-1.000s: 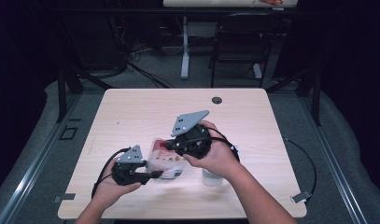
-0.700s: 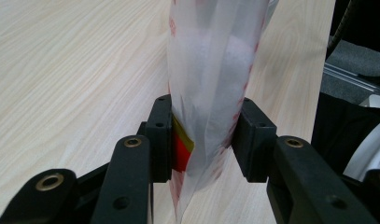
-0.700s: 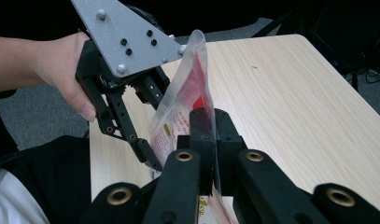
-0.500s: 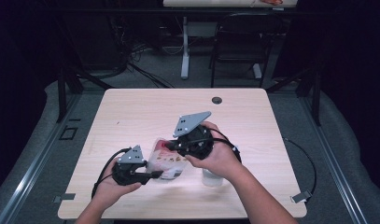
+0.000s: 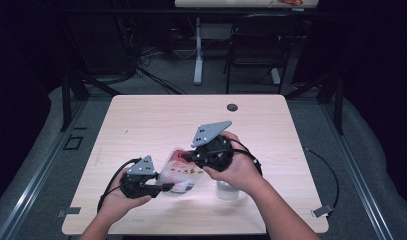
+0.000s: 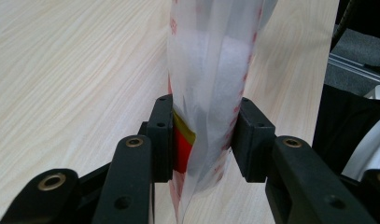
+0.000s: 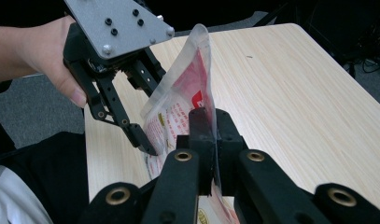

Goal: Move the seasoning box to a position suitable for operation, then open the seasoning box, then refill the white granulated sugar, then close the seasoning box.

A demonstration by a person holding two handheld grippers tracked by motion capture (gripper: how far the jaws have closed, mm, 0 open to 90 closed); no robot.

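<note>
Translucent plastic pouch [image 5: 180, 172], soft and crinkled, printed in red with a yellow patch, white granular-looking fill seen through the film in the left claw view; flat, oblong form with a sealed, rounded top edge. It sits at the lower centre of the high view, lifted off the pale wood-grain counter [image 5: 141, 120] between the two claws. Long axis runs from lower left to upper right in the high view; in the right claw view the pouch [image 7: 178, 98] stands tilted, its sealed end pointing to the upper centre of the frame. Left claw [image 5: 163, 188], matte black plastic with bolted links and a grey three-cornered plate, at the lower left of centre: its two flat pads stand either side of the bulging pouch [image 6: 211, 93] and press on its faces, jaws moderately apart around the fill. Right claw [image 5: 187, 157], same build, plate tilted up, at centre: jaws pressed nearly together, pinching a thin edge of the pouch film. Clear, round plastic container [image 5: 227, 190] stands on the counter just below the right hand [image 5: 238, 167], partly hidden by it. Small dark round grommet [image 5: 232, 107] at the counter's far edge.
</note>
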